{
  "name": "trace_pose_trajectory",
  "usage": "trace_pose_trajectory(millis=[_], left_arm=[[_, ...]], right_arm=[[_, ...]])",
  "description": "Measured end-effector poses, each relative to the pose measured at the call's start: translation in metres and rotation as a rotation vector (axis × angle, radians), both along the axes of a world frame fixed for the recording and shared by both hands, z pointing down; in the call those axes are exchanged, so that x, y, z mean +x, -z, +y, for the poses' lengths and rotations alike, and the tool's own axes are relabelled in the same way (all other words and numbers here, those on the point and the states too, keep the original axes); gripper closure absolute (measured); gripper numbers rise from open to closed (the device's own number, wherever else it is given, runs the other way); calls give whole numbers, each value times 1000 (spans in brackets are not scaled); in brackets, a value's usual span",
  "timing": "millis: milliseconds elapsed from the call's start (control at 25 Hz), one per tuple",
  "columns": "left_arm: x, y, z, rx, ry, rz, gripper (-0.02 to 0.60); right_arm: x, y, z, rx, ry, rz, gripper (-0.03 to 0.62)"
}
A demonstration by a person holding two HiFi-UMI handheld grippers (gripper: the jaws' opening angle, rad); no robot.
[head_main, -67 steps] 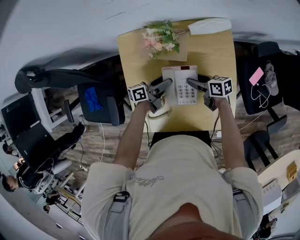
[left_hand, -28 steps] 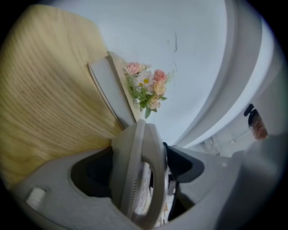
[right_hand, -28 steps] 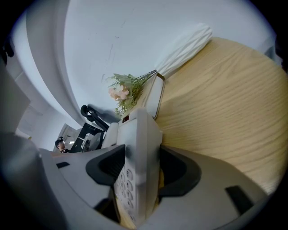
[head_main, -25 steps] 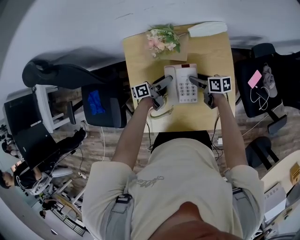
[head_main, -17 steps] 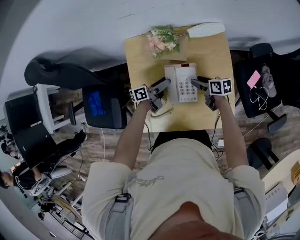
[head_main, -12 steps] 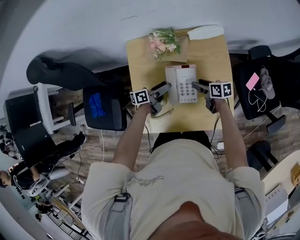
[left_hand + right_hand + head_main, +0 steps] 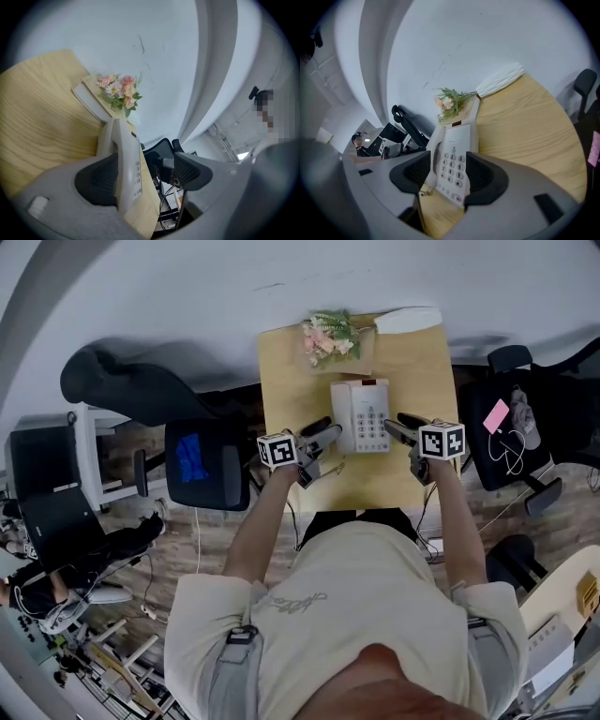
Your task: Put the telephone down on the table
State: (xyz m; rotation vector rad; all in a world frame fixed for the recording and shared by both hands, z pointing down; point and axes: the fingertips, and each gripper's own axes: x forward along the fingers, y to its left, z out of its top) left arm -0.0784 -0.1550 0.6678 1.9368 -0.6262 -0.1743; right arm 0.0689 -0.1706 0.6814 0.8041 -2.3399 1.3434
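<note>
Now telephone (image 7: 361, 414) lies lengthwise ahead, between my left gripper (image 7: 325, 430) and right gripper (image 7: 396, 424); both spread, holding nothing.

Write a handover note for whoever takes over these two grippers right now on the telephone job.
Left gripper: fingers apart, holding nothing; the white push-button desk telephone is just ahead, close beside one finger.
Right gripper: fingers apart, empty; the telephone's keypad shows between them.
Telephone: flat on the light wooden table, keypad up, short of the bunch of pink flowers.
Done: it looks set down and released.
Left: probably only drawing both grippers clear without nudging it.
</note>
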Motion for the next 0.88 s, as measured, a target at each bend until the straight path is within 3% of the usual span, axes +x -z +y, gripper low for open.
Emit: trace_pose_trajectory(millis=[480,640,800,880], left_arm=[[13,77,25,204,-57,-83,215],[15,102,28,271,-63,-82,216],[21,127,30,339,-95,-80,219],[24,140,28,371,-101,-82,288]], right_arm=[[-12,81,16,197,42,-13,371],[-15,114,17,275,41,-27,411],[-16,138,13,375,41,31,465],[-15,150,10,409,26,40,504]])
